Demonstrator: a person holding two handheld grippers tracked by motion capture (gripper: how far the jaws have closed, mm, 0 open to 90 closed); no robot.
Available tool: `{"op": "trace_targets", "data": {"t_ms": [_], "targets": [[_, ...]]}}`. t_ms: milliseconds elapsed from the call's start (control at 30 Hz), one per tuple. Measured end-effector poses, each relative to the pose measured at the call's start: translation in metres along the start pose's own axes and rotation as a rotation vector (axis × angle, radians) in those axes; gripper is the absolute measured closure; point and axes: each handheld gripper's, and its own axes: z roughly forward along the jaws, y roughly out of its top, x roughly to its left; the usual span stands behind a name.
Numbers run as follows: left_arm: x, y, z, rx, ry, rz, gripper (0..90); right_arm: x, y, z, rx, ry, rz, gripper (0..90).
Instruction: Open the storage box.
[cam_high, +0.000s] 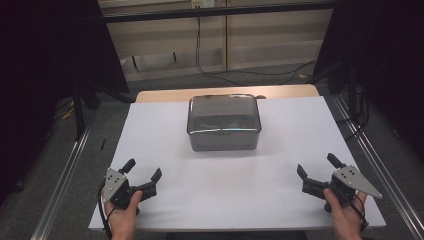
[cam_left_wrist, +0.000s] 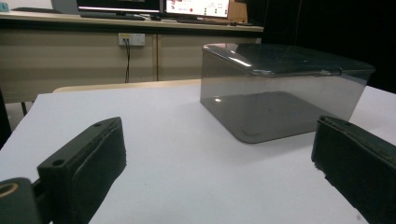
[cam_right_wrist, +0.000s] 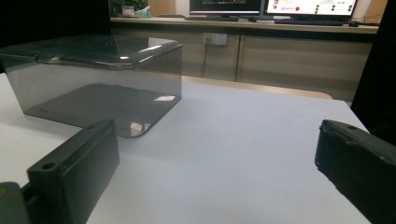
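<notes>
So I've got a claw in each hand, both hovering low over the white table (cam_high: 165, 150) on my side of the box (cam_high: 224, 121). The box is a smoky see-through plastic thing with its lid on, sitting toward the far middle of the table, and as far as I can see there's nothing in it.

My left claw (cam_high: 145, 171) is well short of the box and off to its left, jaws spread wide, nothing between them. In the left gripper view the box sits ahead and to the right, past the gap between the jaws.

My right claw (cam_high: 319, 166) is the mirror of that: well short of the box, off to its right, jaws also spread wide with nothing in them. In the right gripper view the box is ahead and to the left.

Neither claw touches the box. Behind the box, past the table's far edge, there's a wall socket (cam_left_wrist: 131, 39) with a cable hanging down, and monitors (cam_right_wrist: 271, 7) on a counter above it.
</notes>
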Motion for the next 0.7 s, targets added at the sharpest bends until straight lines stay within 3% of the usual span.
{"op": "trace_targets", "data": {"t_ms": [267, 700], "targets": [[0.001, 0.000, 0.001, 0.006, -0.005, -0.001, 3.1, 0.005, 0.000, 0.004, 0.006, 0.036, -0.027, 0.0], [0.001, 0.000, 0.002, 0.014, -0.006, -0.010, 4.3, 0.021, 0.004, 0.013, 0.033, 0.134, -0.053, 0.0]]}}
